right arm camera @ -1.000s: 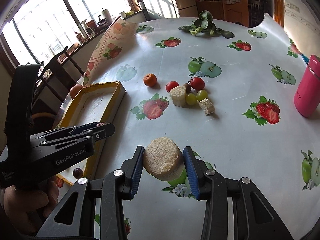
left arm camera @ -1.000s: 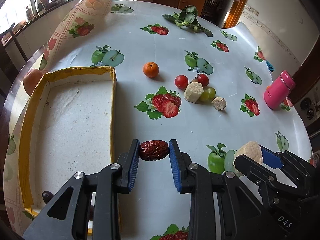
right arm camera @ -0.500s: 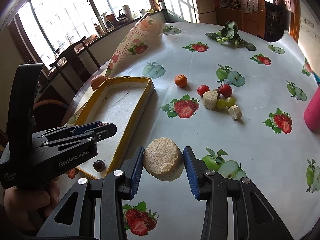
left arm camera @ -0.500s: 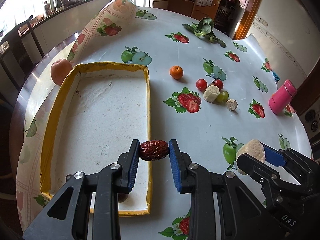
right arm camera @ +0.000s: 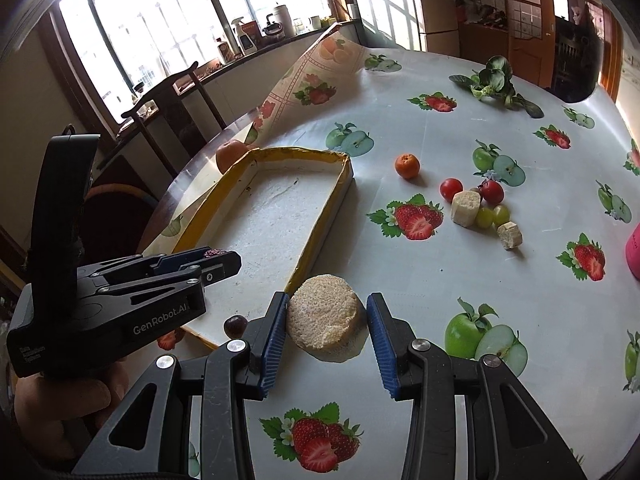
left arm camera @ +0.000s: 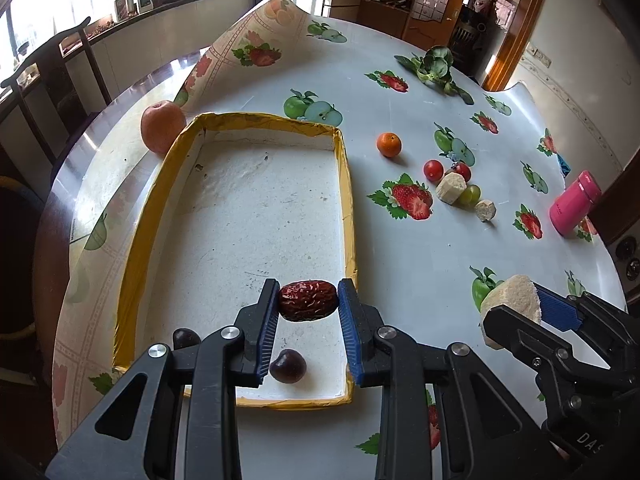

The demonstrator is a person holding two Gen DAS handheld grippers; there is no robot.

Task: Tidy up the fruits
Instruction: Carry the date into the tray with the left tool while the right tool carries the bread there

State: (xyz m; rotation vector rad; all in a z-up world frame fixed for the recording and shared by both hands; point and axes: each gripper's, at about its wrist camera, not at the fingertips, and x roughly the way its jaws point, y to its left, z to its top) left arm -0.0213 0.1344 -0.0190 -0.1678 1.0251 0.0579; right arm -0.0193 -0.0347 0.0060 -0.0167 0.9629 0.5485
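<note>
My left gripper (left arm camera: 308, 301) is shut on a wrinkled red date (left arm camera: 307, 300), held above the near right part of the yellow-rimmed white tray (left arm camera: 346, 184). A dark grape (left arm camera: 287, 366) lies in the tray below it, another (left arm camera: 186, 337) at the near left. My right gripper (right arm camera: 326, 322) is shut on a pale banana chunk (right arm camera: 323, 322), held over the tablecloth just right of the tray's near corner (right arm camera: 320, 240). Loose fruit lies farther right: a tangerine (left arm camera: 388, 144), cherry tomatoes (left arm camera: 433, 169), green grapes (left arm camera: 470, 195), banana pieces (left arm camera: 451, 187).
An apple (left arm camera: 163, 126) sits on the bare table behind the tray's far left corner. A pink bottle (left arm camera: 575, 203) lies at the right edge. A leafy green (left arm camera: 434, 66) lies at the far side. The tablecloth's corner (left arm camera: 256, 36) is folded up.
Both grippers have moved left and back toward the tray with their fruit. The left one now holds the date over the tray's inside instead of over the tablecloth.
</note>
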